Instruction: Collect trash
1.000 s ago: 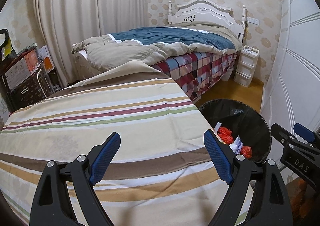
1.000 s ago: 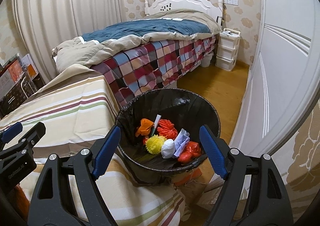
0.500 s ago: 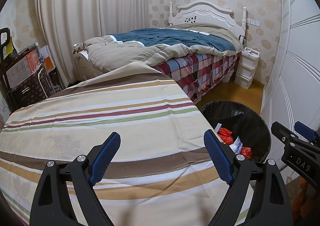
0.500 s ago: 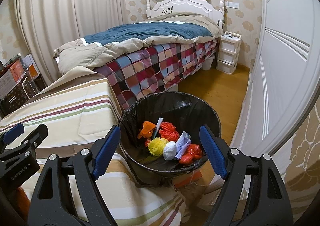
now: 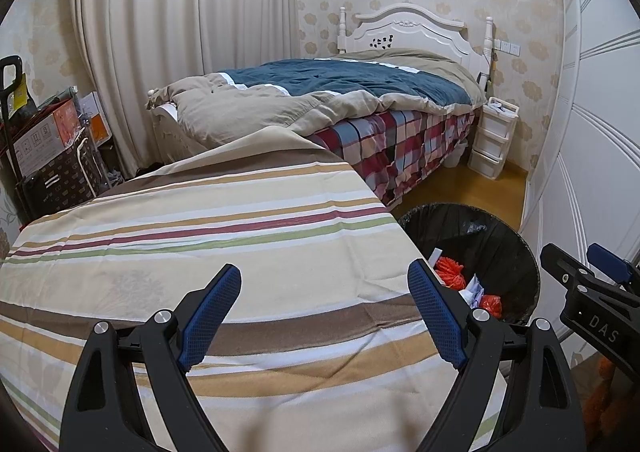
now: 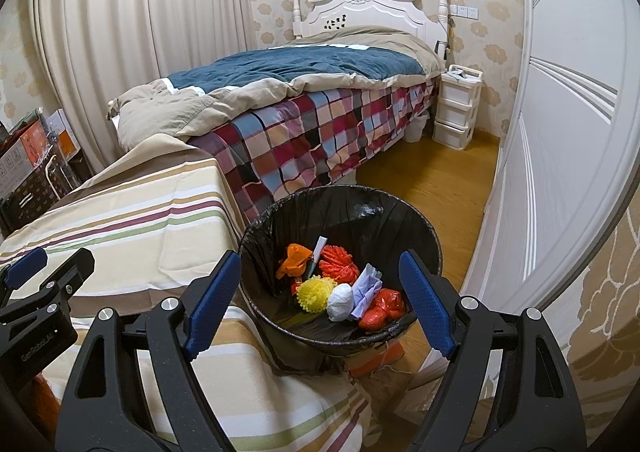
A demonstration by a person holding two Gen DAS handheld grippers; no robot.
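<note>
Both grippers, left gripper and right gripper, spread, empty; bench bare, trash in bin. Task looked finished; next, withdraw.

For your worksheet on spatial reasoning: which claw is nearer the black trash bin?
Right. The right claw hangs just over the trash bin; the left claw hangs over the striped cloth beside it.

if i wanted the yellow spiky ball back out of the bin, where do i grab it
Come straight down from above and pinch the yellow spiky ball across its round middle. It lies atop the pile in the black bin, with the white wad touching one side, so close on its free sides.
</note>
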